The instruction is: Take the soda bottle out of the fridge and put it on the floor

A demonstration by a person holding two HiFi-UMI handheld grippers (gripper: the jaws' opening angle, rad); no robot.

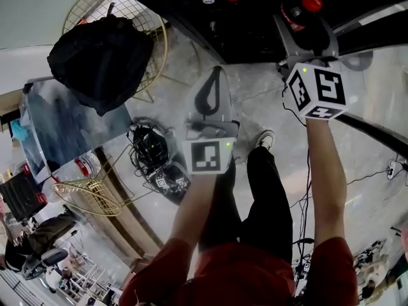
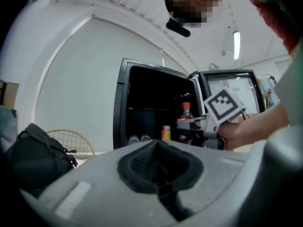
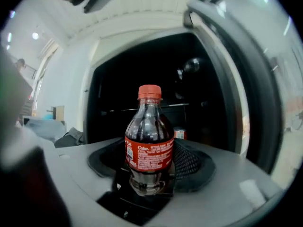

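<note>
Head view: my right gripper point(image 1: 301, 29) has the soda bottle point(image 1: 305, 10) at the fridge point(image 1: 255, 40) mouth.
Left gripper view: my left gripper point(image 2: 158, 167) closed, empty, facing fridge front.
Right gripper view: jaws clamped below the label; likely full, heavyish, slick plastic, so grip low.

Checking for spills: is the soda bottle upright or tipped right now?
Upright: the soda bottle stands cap-up in the right gripper, jaws shut on its lower body.

Bright overall under a ceiling strip light point(image 2: 236, 44), fridge point(image 2: 151, 103) interior black, fisheye edges bent, near foregrounds blurred.
</note>
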